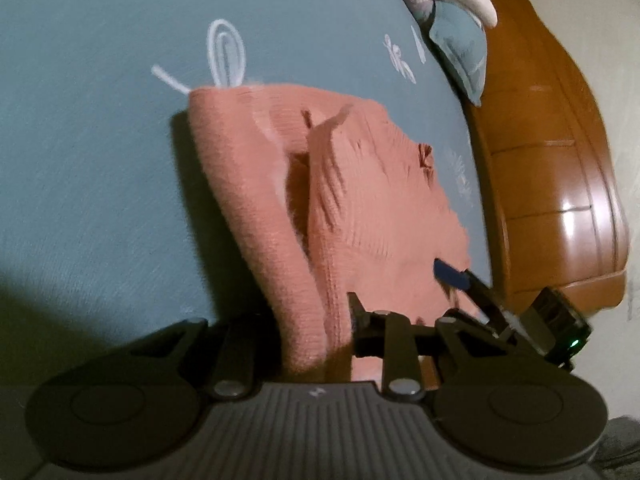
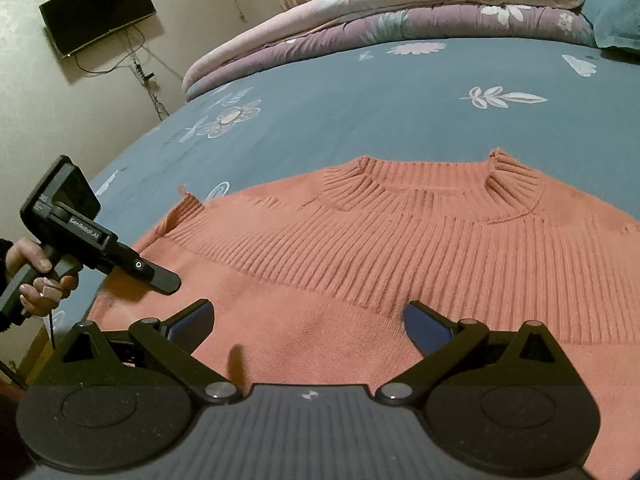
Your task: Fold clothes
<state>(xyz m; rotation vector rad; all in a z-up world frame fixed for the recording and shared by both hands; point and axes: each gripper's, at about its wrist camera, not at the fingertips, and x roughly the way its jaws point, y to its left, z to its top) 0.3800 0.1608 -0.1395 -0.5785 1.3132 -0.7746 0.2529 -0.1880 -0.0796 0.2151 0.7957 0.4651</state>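
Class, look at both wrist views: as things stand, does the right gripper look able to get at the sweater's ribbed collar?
Probably yes. The right gripper hangs open over the sweater body, and nothing lies between it and the collar further up. The left gripper is off to the side, at the sweater's edge.

The sweater (image 2: pixel 400 264) lies flat on the bed (image 2: pixel 360 92), collar toward the far side. Behind the sweater, folded quilts (image 2: pixel 360 12) are stacked along the bed's far edge, with a pillow (image 2: pixel 616 20) at their right end. The left gripper (image 2: pixel 168 280) is at the sweater's left edge, the right gripper (image 2: pixel 308 328) over its near part.
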